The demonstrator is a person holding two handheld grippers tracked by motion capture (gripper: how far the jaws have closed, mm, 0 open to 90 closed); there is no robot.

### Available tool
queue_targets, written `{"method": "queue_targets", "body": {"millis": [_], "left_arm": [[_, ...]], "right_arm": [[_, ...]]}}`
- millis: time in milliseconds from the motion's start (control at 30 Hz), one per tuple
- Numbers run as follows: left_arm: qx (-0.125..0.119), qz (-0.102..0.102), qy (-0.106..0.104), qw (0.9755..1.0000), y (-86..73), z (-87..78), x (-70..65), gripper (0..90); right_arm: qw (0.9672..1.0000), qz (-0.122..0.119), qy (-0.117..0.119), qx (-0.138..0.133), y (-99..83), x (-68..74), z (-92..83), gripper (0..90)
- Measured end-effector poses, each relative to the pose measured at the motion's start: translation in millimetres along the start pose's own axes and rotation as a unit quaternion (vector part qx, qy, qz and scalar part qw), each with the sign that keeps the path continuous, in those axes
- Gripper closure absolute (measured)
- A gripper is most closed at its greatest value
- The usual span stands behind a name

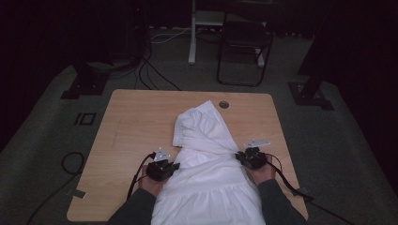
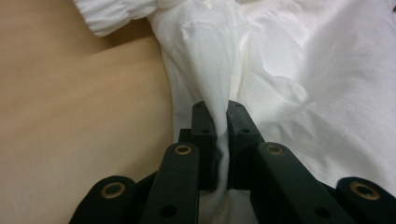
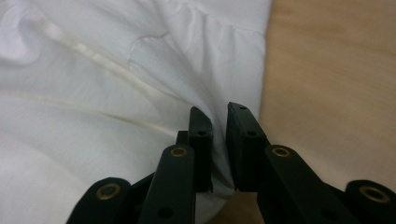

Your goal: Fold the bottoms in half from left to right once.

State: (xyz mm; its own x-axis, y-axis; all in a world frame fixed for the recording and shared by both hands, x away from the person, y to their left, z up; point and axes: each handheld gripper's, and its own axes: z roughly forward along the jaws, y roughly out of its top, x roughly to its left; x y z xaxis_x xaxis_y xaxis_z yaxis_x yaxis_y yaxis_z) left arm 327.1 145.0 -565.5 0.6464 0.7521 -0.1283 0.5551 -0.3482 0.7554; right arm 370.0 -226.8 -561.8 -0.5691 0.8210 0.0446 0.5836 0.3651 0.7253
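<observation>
On the wooden bench (image 1: 131,122), the left tongs (image 2: 221,122) pinch a fold of the white garment's (image 1: 206,159) left edge. The garment lies spread mid-bench, its lower part draping off the near edge. It looks light, soft and limp; gripping a bunched edge fold suits it. The right tongs (image 3: 220,125) clamp its right edge.
</observation>
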Motion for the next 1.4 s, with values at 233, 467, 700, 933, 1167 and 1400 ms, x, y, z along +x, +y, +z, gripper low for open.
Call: {"method": "queue_targets", "body": {"millis": [233, 467, 700, 933, 1167, 1400], "left_arm": [[0.002, 0.013, 0.010, 0.9999, 2.1, 1.9, -2.4, 79.9], [-0.001, 0.014, 0.013, 0.9998, 1.1, 2.0, -2.7, 78.6], [0.003, 0.023, 0.014, 0.9996, 2.3, 2.3, -5.6, 83.3], [0.009, 0.042, 0.023, 0.9988, 3.7, 2.2, -9.4, 85.9], [0.015, 0.045, 0.023, 0.9986, -1.4, -4.1, -13.1, 85.8], [0.020, 0.042, 0.010, 0.9988, -18.4, -19.6, -29.5, 85.5]], "right_arm": [[0.9987, -0.028, 0.004, -0.042, 14.1, 13.5, -17.4, 40.8], [0.9927, -0.105, 0.038, -0.044, 52.5, 51.9, 6.3, 31.9], [0.9919, -0.110, 0.051, -0.035, 79.8, 41.8, 25.2, 81.1], [0.9987, 0.014, -0.030, -0.039, 94.7, -23.0, 35.1, 87.1], [0.9996, 0.028, -0.004, -0.007, 62.7, -21.6, 59.6, 84.3], [0.9999, 0.012, 0.001, -0.001, 40.2, 0.4, 38.5, 84.8]]}}
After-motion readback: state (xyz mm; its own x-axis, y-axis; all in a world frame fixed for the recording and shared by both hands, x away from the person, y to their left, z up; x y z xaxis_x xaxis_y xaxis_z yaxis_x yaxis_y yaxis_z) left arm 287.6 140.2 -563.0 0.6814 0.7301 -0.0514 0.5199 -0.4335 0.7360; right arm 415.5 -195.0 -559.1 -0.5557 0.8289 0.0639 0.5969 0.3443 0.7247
